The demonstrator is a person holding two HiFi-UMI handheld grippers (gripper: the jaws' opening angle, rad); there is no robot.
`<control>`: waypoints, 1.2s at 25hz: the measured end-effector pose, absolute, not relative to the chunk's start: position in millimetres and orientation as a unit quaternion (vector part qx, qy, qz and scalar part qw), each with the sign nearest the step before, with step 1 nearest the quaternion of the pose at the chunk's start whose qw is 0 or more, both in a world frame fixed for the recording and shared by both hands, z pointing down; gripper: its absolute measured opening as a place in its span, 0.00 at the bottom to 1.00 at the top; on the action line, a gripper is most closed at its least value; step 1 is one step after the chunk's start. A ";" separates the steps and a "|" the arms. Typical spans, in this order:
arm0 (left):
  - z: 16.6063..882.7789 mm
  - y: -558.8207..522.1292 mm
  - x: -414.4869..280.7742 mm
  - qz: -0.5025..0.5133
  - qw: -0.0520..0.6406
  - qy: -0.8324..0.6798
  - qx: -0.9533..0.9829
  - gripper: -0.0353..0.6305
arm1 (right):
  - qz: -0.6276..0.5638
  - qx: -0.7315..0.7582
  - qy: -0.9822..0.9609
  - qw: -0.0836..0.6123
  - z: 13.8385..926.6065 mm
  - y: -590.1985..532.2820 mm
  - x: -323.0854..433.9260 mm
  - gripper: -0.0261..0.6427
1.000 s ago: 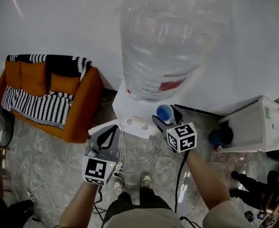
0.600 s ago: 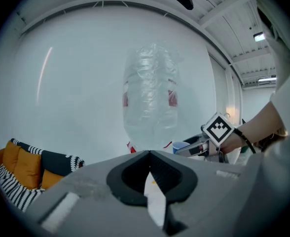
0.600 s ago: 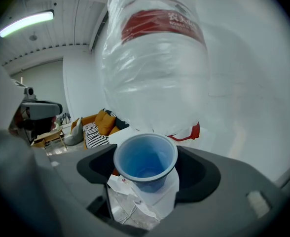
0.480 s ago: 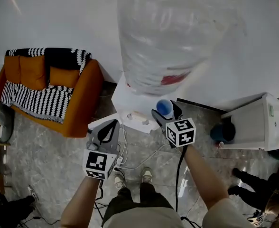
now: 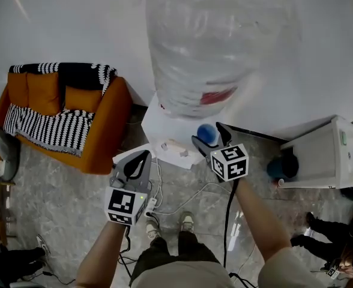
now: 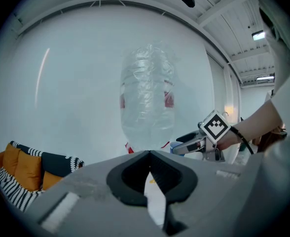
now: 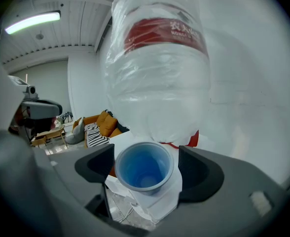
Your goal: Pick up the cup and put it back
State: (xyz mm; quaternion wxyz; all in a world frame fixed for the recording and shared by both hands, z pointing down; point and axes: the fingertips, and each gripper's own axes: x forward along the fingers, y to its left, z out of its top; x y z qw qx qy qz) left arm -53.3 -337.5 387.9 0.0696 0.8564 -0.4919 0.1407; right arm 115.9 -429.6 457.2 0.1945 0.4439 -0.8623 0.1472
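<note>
The right claw (image 7: 146,157) is wide, and its jaws have just been opening. The blue cup (image 7: 144,168) stands right between them with its mouth up. The left jaw is just beside the cup's rim, and there is a thin gap at the right jaw, so the claw is not squeezing the cup. The cup is empty inside.

Under the cup and the claw is the white top of a water stand (image 7: 155,209); the cup seems to sit on it. Just past the claw, and above it, is a big clear water bottle (image 7: 157,68) with a red label. It is wrapped in thin plastic and stands upside down on the stand.

In the head view the right claw (image 5: 208,138) reaches in to the cup (image 5: 206,133) at the front of the stand (image 5: 164,131), under the bottle (image 5: 218,47). The left claw (image 5: 141,158) is to the left of the right claw and nearer the person. Its jaws are together at the tips, with nothing between them, as the left gripper view shows (image 6: 149,153).

Below both claws a cable (image 5: 191,200) lies on the grey floor (image 5: 62,209). Far to the left of the left claw is an orange sofa (image 5: 101,131) with a black and white blanket (image 5: 44,131) on it. To the right of the right claw is a white cabinet (image 5: 320,161).
</note>
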 end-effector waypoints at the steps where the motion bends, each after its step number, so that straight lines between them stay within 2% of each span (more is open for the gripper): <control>1: 385.1 -336.3 -53.7 0.141 0.068 -0.492 0.856 0.06 | 0.146 0.445 -0.863 0.190 451.4 -428.3 116.0 0.65; 5: 365.0 -334.8 -55.6 0.138 0.048 -0.492 0.858 0.06 | 0.137 0.448 -0.866 0.172 417.8 -422.5 117.0 0.65; 8: 342.7 -331.8 -58.1 0.136 0.027 -0.491 0.860 0.06 | 0.123 0.451 -0.870 0.158 383.4 -412.9 118.3 0.55; 12: 307.1 -324.6 -66.0 0.124 -0.003 -0.494 0.860 0.06 | 0.105 0.452 -0.875 0.138 336.0 -393.3 119.9 0.49; 15: 280.9 -317.4 -68.9 0.113 -0.022 -0.492 0.863 0.06 | 0.071 0.452 -0.880 0.128 297.4 -374.3 119.2 0.38; 20: 241.5 -293.6 -70.9 0.104 -0.065 -0.483 0.867 0.06 | 0.028 0.433 -0.894 0.108 237.7 -331.7 107.8 0.34; 30: 183.9 -220.9 -77.3 0.062 -0.081 -0.476 0.873 0.06 | 0.004 0.396 -0.915 0.077 185.1 -234.3 67.6 0.26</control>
